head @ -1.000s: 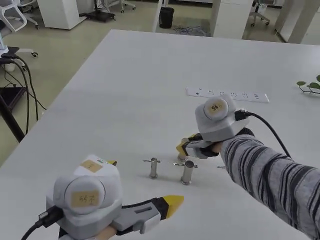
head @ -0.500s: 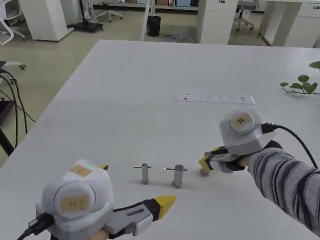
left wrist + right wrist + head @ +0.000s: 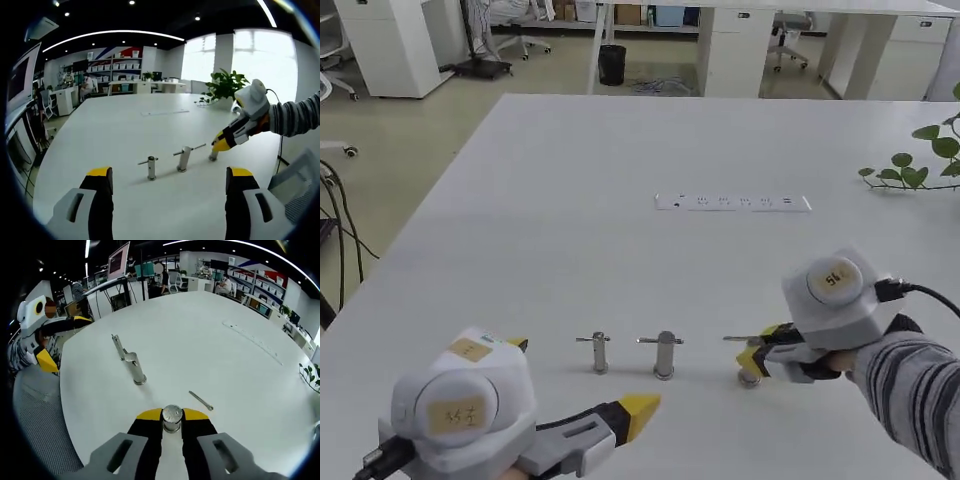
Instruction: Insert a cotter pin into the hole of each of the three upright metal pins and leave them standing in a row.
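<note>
In the lower right of the head view, a striped sleeve (image 3: 910,385) reaches left, low over the table (image 3: 620,200). The right gripper (image 3: 756,361) is clamped on an upright metal pin (image 3: 172,416) (its head sits between the yellow tips). A loose cotter pin (image 3: 201,400) lies just beyond it. The left gripper (image 3: 580,375), lower left, points right with its jaws spread and nothing between them. The middle pin (image 3: 664,356) and left pin (image 3: 600,353) stand nearby, each with a cotter pin through it.

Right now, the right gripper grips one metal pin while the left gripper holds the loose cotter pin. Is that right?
No. The left gripper is open and empty; the loose cotter pin lies on the table, as the right gripper view shows. The right gripper does grip one metal pin.
</note>
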Demonstrator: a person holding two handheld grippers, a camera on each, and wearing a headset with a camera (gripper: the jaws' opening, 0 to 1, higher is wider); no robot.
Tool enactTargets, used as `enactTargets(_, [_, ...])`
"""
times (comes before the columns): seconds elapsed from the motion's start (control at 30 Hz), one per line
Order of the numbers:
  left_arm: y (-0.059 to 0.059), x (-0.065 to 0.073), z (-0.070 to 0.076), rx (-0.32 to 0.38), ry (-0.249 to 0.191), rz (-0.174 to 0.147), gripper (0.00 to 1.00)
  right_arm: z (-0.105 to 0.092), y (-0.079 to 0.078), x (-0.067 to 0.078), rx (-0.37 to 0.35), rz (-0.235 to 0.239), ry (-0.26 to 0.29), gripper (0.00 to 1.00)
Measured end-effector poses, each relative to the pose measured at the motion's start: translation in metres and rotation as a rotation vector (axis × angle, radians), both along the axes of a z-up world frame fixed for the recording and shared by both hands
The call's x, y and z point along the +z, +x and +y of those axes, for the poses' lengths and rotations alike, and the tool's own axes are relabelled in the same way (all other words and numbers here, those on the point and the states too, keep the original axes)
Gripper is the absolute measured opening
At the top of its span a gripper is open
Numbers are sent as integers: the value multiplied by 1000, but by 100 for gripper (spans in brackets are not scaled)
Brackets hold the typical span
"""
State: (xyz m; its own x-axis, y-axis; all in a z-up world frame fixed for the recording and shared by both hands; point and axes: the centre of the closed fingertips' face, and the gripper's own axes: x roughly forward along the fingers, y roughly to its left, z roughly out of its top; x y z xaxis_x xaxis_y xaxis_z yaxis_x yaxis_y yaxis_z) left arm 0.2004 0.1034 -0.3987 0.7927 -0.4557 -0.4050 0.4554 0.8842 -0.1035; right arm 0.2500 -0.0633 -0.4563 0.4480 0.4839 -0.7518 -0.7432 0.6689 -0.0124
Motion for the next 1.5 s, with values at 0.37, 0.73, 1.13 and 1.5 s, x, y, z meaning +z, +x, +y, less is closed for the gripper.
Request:
enactTargets(0.37, [-2, 2, -1, -6, -1, -8, 91, 22, -21, -3, 30, 5, 22, 9])
enactTargets(0.73, [-4, 2, 0, -9, -2, -6, 91, 42, -23, 1, -1, -16, 49, 9])
enactTargets(1.13, [-6, 3, -2, -14, -5, -6, 90, 50, -33, -4, 30, -20, 48, 9])
enactTargets(1.5, [-7, 0, -6, -30, -2, 4, 90, 50, -34, -3, 48, -60, 41, 9])
